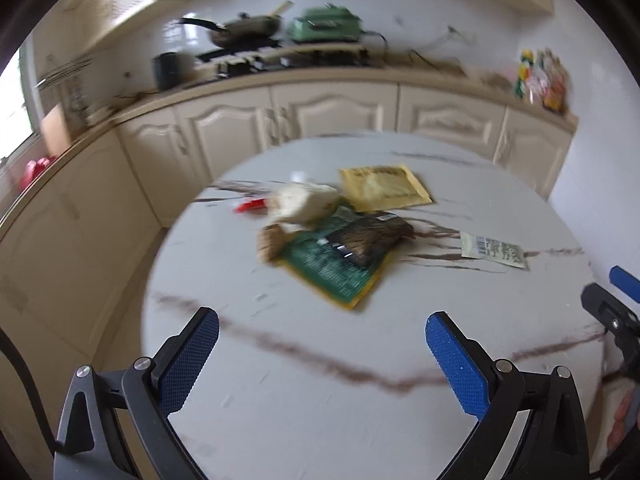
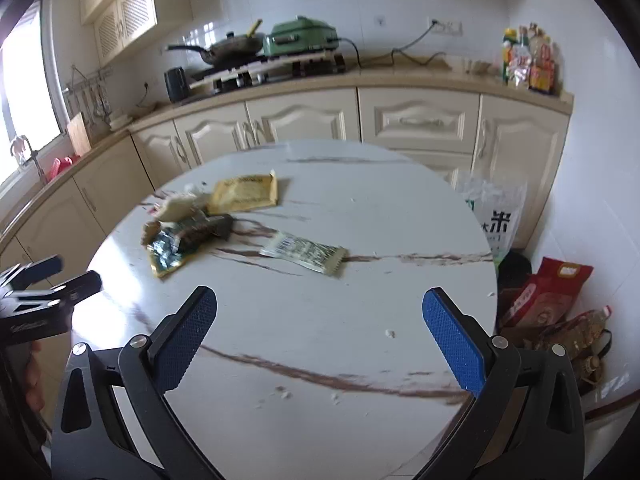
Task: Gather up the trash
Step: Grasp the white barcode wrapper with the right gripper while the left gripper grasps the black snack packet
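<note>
Both of your tools are empty and ready: the left hand-held gripper (image 1: 322, 360) has its blue pads spread wide over bare marble at the bottom of the left wrist frame, and the right hand-held gripper (image 2: 320, 338) is spread just as wide at the bottom of the right wrist frame, neither touching anything. The trash sits in a loose heap near the middle of the round tabletop (image 2: 360, 420), probably because it was dropped there together: a yellow packet (image 1: 386, 188) toward the far side, a crumpled white wad (image 1: 304, 204) just beside it, and a green wrapper (image 1: 336, 272) with a dark bag (image 1: 370, 238) lying on top of it. A pale sachet with a barcode (image 2: 304, 254) lies flat and apart from the heap, at centre frame in the right wrist view, so it looks like the natural pick for your right tool, while the heap falls to your left. The left view is motion-blurred, so I can't be sure what the small red thing (image 1: 250, 205) at the heap's left is. You have open marble between your pads and the litter for a clean approach; mind the table's rounded rim at the frame's right, where bags (image 2: 548, 296) crowd the floor below.
</note>
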### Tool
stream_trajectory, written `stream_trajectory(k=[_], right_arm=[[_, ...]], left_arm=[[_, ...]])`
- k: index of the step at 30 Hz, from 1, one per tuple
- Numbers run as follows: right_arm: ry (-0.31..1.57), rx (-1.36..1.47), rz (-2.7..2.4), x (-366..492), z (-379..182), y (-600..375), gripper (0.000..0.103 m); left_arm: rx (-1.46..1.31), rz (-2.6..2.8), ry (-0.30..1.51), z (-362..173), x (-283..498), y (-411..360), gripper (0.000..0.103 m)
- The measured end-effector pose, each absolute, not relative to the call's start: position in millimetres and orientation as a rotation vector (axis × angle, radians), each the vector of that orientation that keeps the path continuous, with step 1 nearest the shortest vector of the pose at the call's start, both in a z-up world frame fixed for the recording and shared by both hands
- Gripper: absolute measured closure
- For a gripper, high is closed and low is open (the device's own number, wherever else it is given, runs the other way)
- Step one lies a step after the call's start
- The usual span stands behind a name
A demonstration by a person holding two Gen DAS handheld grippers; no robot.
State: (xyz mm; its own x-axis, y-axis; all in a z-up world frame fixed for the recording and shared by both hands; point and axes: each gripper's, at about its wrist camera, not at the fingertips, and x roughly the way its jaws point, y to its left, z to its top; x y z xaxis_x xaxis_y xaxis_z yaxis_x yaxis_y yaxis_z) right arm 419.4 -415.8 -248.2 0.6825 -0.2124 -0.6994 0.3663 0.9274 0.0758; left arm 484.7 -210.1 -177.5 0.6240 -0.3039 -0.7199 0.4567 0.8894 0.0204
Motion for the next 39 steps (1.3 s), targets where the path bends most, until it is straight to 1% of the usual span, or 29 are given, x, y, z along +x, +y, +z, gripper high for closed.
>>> stream_trajectory(k=[6, 7, 11, 13, 14, 16, 17, 18, 20, 21, 22, 24, 27, 28, 31, 33, 35, 37, 39], right_arm=[[0.808, 0.21, -0.308, 439, -267, -436, 0.0], [0.812, 0.214, -0.3, 443, -269, -439, 0.0], [0.827, 0.207, -0.286, 458, -275, -444, 0.0], [0.834, 0.213, -0.268, 464, -278, -448, 0.0], [0.843, 0.211, -0.255, 469, -280, -449, 0.0], [0.861, 0.19, -0.238, 478, -283, -449, 0.0], [0.881, 0.171, -0.224, 486, -285, -450, 0.0], [0.896, 0.156, -0.21, 491, -288, -450, 0.0], [0.936, 0.113, -0.155, 506, -294, -450, 0.0], [0.957, 0.094, -0.143, 513, -297, -450, 0.0], [0.969, 0.074, -0.134, 518, -300, -450, 0.0], [0.996, 0.037, -0.107, 531, -306, -451, 0.0], [1.009, 0.012, -0.062, 544, -312, -455, 0.0], [1.019, 0.005, -0.057, 547, -313, -456, 0.001], [1.038, -0.037, -0.004, 552, -319, -451, 0.013], [1.035, -0.046, 0.022, 551, -318, -447, 0.026], [1.025, -0.053, 0.046, 550, -315, -443, 0.059], [1.028, -0.056, 0.06, 547, -313, -438, 0.076], [1.036, -0.059, 0.059, 544, -313, -434, 0.082]], left_arm=[[0.274, -0.477, 0.807, -193, 543, -246, 0.001], [0.28, -0.486, 0.818, -198, 555, -252, 0.003], [0.311, -0.496, 0.848, -211, 583, -267, 0.004], [0.332, -0.497, 0.856, -218, 590, -275, 0.016], [0.341, -0.502, 0.857, -220, 591, -278, 0.018], [0.359, -0.524, 0.867, -228, 598, -286, 0.034], [0.343, -0.538, 0.858, -229, 599, -287, 0.036], [0.347, -0.554, 0.85, -230, 599, -288, 0.046], [0.355, -0.59, 0.83, -230, 589, -291, 0.071], [0.348, -0.602, 0.822, -230, 586, -291, 0.077], [0.356, -0.6, 0.814, -228, 582, -290, 0.081], [0.346, -0.615, 0.803, -225, 575, -287, 0.085], [0.281, -0.653, 0.805, -217, 569, -275, 0.086], [0.254, -0.672, 0.802, -213, 566, -269, 0.089], [0.188, -0.691, 0.807, -208, 557, -257, 0.089], [0.157, -0.689, 0.802, -202, 549, -247, 0.089], [0.137, -0.695, 0.798, -197, 541, -239, 0.09], [0.12, -0.703, 0.794, -191, 531, -230, 0.091], [0.113, -0.695, 0.782, -182, 523, -219, 0.092]])
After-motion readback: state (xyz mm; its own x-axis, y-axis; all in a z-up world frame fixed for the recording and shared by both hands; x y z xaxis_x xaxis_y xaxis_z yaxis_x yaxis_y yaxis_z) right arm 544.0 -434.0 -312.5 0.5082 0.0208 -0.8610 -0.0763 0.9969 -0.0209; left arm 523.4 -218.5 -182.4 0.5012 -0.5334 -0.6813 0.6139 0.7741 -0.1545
